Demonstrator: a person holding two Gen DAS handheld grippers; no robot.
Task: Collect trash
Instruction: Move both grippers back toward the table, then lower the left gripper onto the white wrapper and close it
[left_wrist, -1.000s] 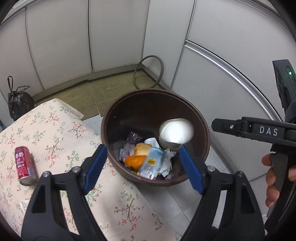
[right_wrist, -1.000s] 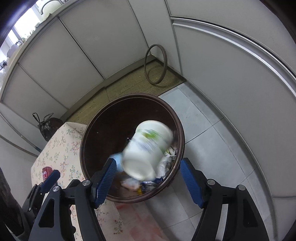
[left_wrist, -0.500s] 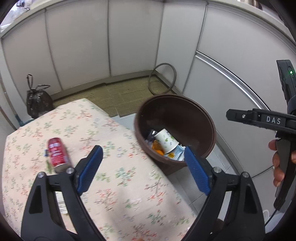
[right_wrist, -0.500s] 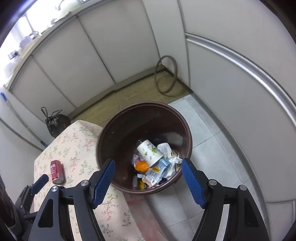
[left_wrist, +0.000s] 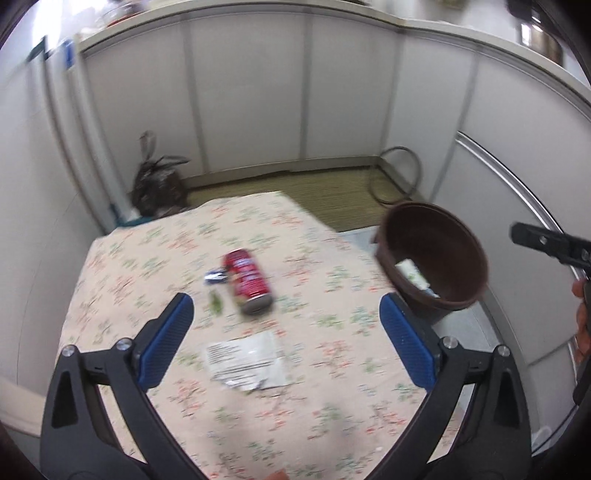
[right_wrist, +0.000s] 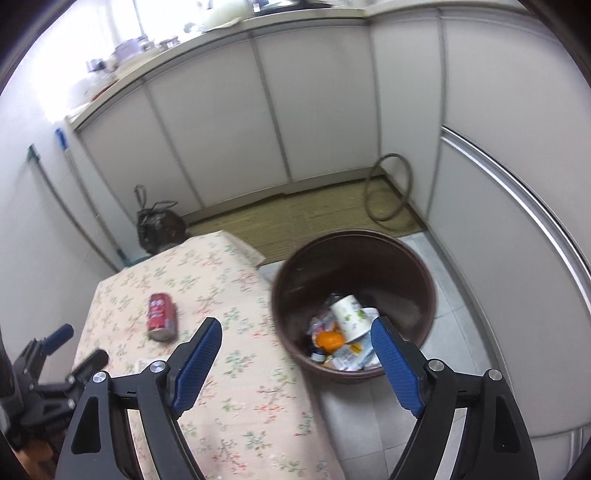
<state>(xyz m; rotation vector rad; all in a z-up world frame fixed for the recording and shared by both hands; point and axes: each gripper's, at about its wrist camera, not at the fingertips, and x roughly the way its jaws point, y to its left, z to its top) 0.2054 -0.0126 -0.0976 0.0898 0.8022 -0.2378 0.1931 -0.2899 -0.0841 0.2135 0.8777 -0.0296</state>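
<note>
**Both tongs empty, red can next**

Both tongs stand wide with nothing between them: the left gripper (left_wrist: 282, 334) and the right gripper (right_wrist: 295, 363) have just been opening further, and no thing lies between their blue ribbed pads (left_wrist: 166, 341).

Judging by the scene, one drop-off is done and the step in hand is picking the next piece. A white paper cup with a green print (right_wrist: 349, 317) lies among wrappers and an orange fruit inside the round dark-brown plastic bin (right_wrist: 424, 295), which stands on the floor just beside the table's edge, at about two o'clock in the left wrist view.

What remains sits on the table under its cream cloth with small red and green flowers (left_wrist: 155, 236). A red cylindrical drink can (left_wrist: 247, 280) lies on its side at about twelve o'clock from the left gripper. Near it, toward ten o'clock, are a small blue-and-white scrap (left_wrist: 215, 277) and a green bit, both too blurred to name. A flat white printed wrapper (left_wrist: 246, 360) lies between the left jaws' line and the can.

The next move likely calls for lowering the left gripper over the can, jaws across its round body; it may roll.

White panelled cabinets line the room; a woven mat, a hoop and a tied black bag (right_wrist: 159, 225) rest at twelve o'clock.
</note>
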